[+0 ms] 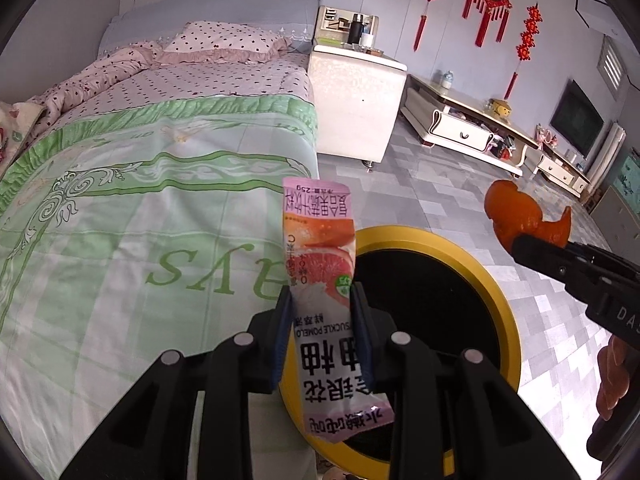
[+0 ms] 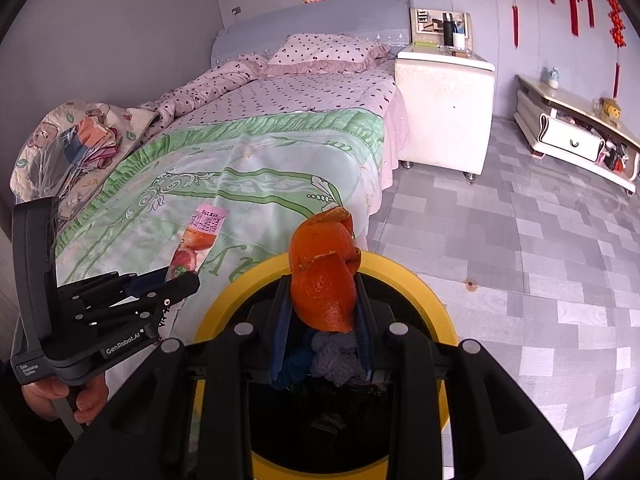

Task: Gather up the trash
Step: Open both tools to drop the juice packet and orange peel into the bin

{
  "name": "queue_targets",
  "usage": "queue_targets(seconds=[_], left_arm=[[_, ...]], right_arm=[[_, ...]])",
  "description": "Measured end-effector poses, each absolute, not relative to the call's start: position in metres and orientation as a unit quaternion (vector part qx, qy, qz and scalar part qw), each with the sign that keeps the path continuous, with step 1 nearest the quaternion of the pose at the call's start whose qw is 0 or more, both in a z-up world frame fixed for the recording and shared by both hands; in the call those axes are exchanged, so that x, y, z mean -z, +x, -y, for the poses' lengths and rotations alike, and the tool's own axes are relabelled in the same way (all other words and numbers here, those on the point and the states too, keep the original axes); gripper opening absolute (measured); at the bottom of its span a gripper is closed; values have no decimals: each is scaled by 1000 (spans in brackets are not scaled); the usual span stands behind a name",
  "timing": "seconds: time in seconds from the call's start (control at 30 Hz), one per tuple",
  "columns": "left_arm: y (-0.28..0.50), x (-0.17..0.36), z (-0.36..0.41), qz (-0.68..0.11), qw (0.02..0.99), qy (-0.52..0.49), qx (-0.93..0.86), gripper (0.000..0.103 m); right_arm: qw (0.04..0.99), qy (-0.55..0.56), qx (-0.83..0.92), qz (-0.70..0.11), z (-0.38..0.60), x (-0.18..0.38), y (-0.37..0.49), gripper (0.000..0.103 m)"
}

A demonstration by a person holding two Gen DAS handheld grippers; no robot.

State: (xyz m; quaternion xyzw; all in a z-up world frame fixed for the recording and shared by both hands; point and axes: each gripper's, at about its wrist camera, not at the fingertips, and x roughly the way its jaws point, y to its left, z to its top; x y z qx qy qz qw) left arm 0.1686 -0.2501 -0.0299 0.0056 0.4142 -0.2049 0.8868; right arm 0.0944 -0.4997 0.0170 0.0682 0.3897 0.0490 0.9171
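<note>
Above the round yellow-rimmed black bin, the left gripper has its jaws clenched on a pink grapefruit-print sachet. The right gripper has its jaws clenched on curled orange peel. Only the right wrist view shows blue-grey fabric inside.

We looked down along each wrist's fingers, close above the yellow-rimmed bin; both views faced the bed and shared nightstand.

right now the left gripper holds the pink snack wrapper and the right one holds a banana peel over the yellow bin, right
Not quite. The right gripper holds an orange peel, not a banana peel, as the right wrist view shows. The left gripper does hold the pink snack wrapper by the yellow bin.
</note>
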Motion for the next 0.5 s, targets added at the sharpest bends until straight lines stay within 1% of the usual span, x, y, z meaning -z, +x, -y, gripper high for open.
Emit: queue_targets(seconds=[0.2, 0.37, 0.43, 0.47, 0.5], left_arm=[[170, 39, 262, -423, 881, 12, 210, 29], [168, 40, 267, -422, 880, 13, 218, 31], [167, 39, 267, -422, 879, 13, 223, 36], [168, 39, 265, -421, 879, 12, 223, 43], [167, 38, 264, -418, 881, 9, 222, 47]], right_arm=[[911, 85, -42, -401, 508, 2, 96, 28], [911, 94, -40, -400, 512, 5, 97, 30], [910, 97, -41, -401, 512, 4, 97, 34], [911, 99, -39, -399, 512, 4, 97, 36], [911, 100, -36, -398, 513, 3, 96, 40]])
